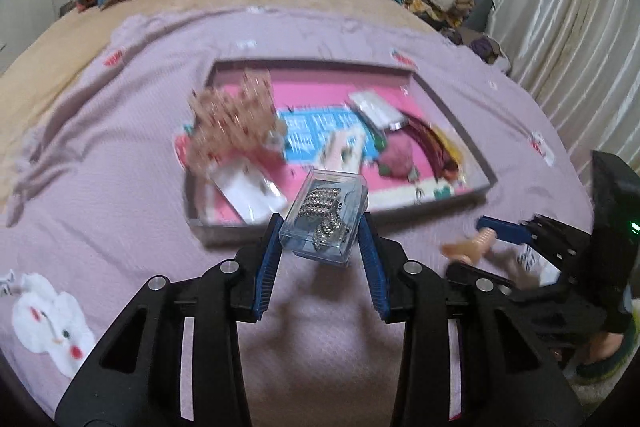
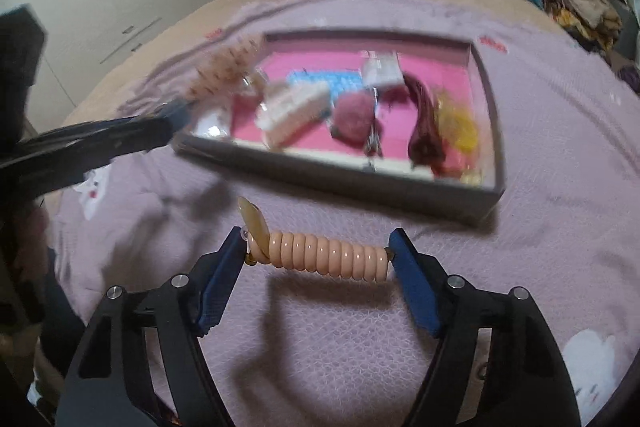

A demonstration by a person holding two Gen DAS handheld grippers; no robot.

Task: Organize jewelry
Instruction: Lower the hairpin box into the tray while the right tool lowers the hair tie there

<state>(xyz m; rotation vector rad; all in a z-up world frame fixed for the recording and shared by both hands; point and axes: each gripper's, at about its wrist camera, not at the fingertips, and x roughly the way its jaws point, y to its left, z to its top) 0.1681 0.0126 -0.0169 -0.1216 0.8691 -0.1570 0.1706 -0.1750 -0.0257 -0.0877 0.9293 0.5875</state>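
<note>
Bed with lilac quilted cover (image 1: 120,147) serves as work surface. Shallow grey tray with pink lining (image 1: 460,115) lies mid-bed, holding mixed hair pieces, likely sorting destination. Left hand-held gripper (image 1: 320,239) pinches clear plastic box of rhinestone jewellery (image 1: 324,219) by its sides, held above cover, just short of tray. Right hand-held gripper (image 2: 318,259) clamps peach spiral hair tie (image 2: 328,255) endwise, lifted near tray edge.

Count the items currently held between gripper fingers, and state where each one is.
2: a clear plastic box of rhinestone jewelry in the left gripper; a peach spiral coil hair tie in the right gripper.
</note>
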